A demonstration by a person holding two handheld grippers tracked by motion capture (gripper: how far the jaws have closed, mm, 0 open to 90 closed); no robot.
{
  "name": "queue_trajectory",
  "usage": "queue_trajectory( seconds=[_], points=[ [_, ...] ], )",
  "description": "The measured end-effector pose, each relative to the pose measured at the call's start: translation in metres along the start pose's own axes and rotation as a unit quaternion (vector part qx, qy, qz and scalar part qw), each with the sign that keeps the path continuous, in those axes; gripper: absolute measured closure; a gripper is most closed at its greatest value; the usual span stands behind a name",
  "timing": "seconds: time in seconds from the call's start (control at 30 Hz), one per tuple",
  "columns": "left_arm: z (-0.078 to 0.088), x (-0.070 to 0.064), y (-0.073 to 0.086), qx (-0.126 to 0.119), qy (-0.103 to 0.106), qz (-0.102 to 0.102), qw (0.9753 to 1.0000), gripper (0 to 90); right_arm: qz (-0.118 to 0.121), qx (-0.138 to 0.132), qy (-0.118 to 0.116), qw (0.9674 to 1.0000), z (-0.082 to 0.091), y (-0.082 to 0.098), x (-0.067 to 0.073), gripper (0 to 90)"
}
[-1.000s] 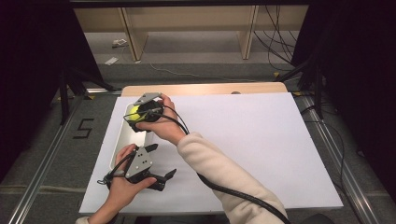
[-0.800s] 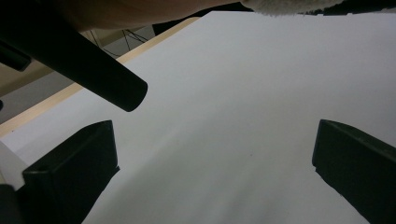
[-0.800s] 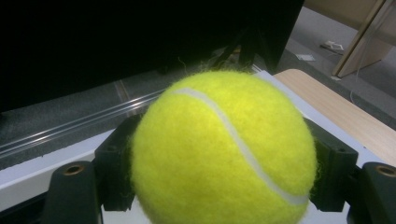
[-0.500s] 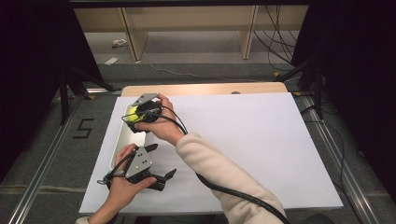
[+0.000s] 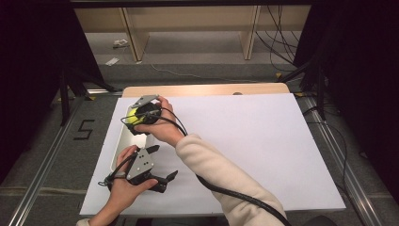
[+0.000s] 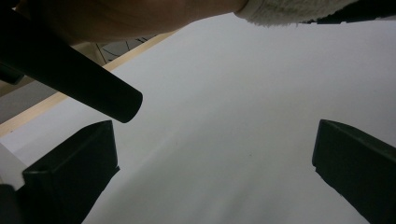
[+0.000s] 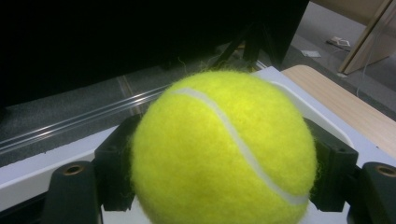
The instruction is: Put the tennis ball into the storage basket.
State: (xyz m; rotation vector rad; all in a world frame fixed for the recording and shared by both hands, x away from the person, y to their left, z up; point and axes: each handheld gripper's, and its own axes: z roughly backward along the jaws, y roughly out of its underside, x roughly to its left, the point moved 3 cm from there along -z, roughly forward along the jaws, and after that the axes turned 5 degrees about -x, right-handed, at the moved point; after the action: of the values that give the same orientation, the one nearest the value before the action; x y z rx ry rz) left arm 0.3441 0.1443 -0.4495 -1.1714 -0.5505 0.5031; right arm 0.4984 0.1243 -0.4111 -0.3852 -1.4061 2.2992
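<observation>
Tennis ball (image 7: 224,149), yellow with a white seam, sits clamped between the two black jaws of the right gripper (image 5: 136,117), one jaw pressing each side of it. That gripper holds the ball above the white tray (image 5: 123,141) at the left edge of the white table (image 5: 263,141). Nearer the person, the left gripper (image 5: 162,180) rests low over the table surface with its jaws spread wide apart and nothing between them. The right arm's cream sleeve (image 5: 221,174) crosses above it.

R gripper (image 5: 134,117) clamped, raised; L gripper (image 5: 162,162) jaws apart, low.
</observation>
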Motion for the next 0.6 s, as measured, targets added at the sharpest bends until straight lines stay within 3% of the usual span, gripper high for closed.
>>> queue_trajectory(
  seconds=[0.6],
  points=[
    [-0.0001, -0.0004, 0.0001, 0.0, 0.0, 0.001, 1.0, 0.0, -0.001, 0.008, -0.002, 1.0, -0.0067, 0.0034, 0.0001, 26.7]
  ],
)
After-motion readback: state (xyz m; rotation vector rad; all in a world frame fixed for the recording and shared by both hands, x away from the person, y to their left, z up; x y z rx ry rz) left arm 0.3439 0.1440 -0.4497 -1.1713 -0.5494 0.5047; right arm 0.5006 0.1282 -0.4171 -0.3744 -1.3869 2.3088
